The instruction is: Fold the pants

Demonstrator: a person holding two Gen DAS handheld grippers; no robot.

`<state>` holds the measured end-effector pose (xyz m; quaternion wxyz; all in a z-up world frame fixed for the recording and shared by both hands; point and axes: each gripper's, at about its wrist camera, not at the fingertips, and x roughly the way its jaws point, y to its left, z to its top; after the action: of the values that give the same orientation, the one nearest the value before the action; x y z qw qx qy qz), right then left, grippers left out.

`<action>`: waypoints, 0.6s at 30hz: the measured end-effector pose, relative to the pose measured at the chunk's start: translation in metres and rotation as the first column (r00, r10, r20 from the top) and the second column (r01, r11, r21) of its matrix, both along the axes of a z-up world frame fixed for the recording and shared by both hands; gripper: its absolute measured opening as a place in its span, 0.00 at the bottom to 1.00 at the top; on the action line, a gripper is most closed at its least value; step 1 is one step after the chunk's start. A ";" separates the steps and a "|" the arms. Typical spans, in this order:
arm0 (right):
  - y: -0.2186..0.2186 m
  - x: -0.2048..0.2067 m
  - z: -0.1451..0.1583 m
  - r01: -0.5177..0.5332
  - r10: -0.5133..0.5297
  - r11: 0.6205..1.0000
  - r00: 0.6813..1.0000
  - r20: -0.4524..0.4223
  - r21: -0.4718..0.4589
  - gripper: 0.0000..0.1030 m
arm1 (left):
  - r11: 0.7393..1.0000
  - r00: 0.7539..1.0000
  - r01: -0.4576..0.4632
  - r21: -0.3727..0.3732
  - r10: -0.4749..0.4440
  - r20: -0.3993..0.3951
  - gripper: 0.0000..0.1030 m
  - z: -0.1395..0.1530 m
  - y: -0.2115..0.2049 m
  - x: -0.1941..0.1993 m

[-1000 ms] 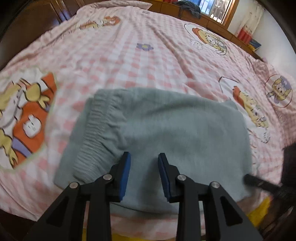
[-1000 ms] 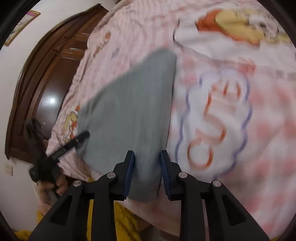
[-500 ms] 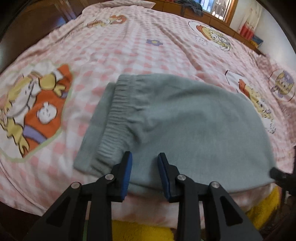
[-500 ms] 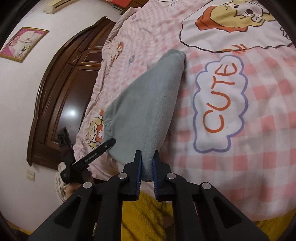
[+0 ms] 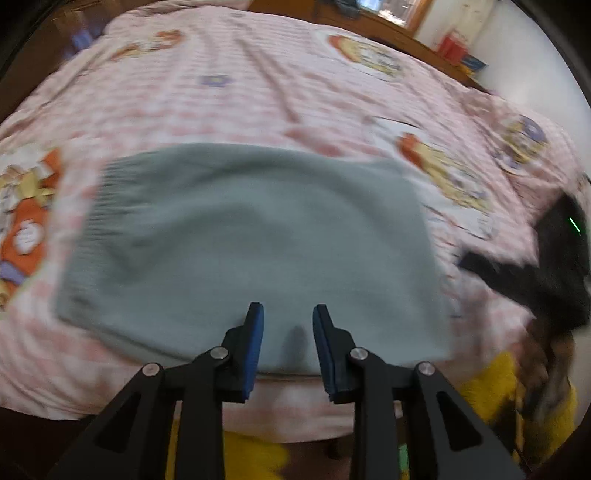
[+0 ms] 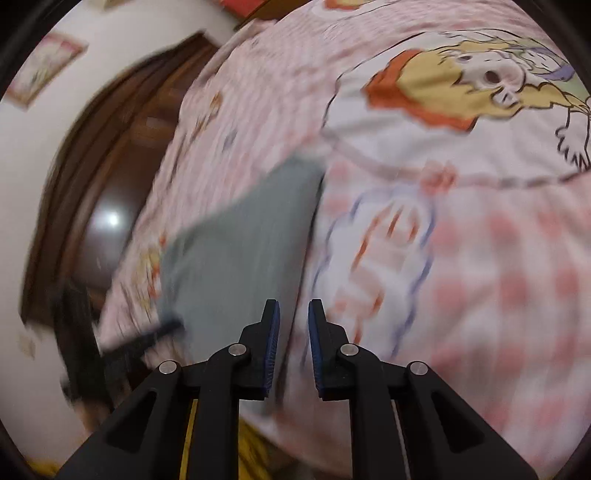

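Grey-green pants (image 5: 243,236) lie folded into a rectangle on the pink checked bed, elastic waistband at the left. My left gripper (image 5: 287,317) is open and empty above their near edge. In the right wrist view the pants (image 6: 243,258) run away from me on the left. My right gripper (image 6: 293,314) is open and empty above their near right corner. The right gripper also shows as a dark blurred shape (image 5: 535,269) at the right of the left wrist view. Both views are motion-blurred.
The bedspread (image 5: 258,92) has cartoon prints and reaches far beyond the pants. A yellow cloth (image 5: 491,387) hangs below the bed's near edge. A dark wooden wardrobe (image 6: 92,206) stands left of the bed; a wooden headboard shelf (image 5: 406,33) lies at the back.
The right gripper, shut on the pants' near corner half a second ago, has opened and let go. The left gripper stays open and has shifted right along the near edge.
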<state>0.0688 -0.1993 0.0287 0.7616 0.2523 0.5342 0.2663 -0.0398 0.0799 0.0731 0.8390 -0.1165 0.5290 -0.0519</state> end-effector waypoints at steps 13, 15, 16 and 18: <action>0.013 0.094 -0.032 -0.102 0.104 0.989 0.995 -0.014 0.109 0.16 | 0.996 0.994 0.088 0.022 -0.087 -0.062 0.32 -0.020 -0.070 0.006; 0.010 0.096 -0.039 -0.092 0.100 0.985 0.994 -0.045 0.145 0.16 | 0.997 0.995 0.075 0.002 -0.075 -0.066 0.32 -0.022 -0.066 0.007; 0.011 0.099 -0.042 -0.089 0.100 0.982 0.993 -0.061 0.167 0.16 | 0.998 0.995 0.070 -0.007 -0.070 -0.068 0.32 -0.023 -0.065 0.006; 0.014 0.105 -0.048 -0.097 0.118 0.974 0.989 -0.091 0.203 0.16 | 0.998 0.996 0.063 -0.018 -0.064 -0.069 0.32 -0.024 -0.063 0.006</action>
<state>0.1740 -0.1848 -0.0190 0.6887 0.3109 0.5563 0.3456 -0.0341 0.0170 0.0487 0.8171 -0.1080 0.5608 -0.0787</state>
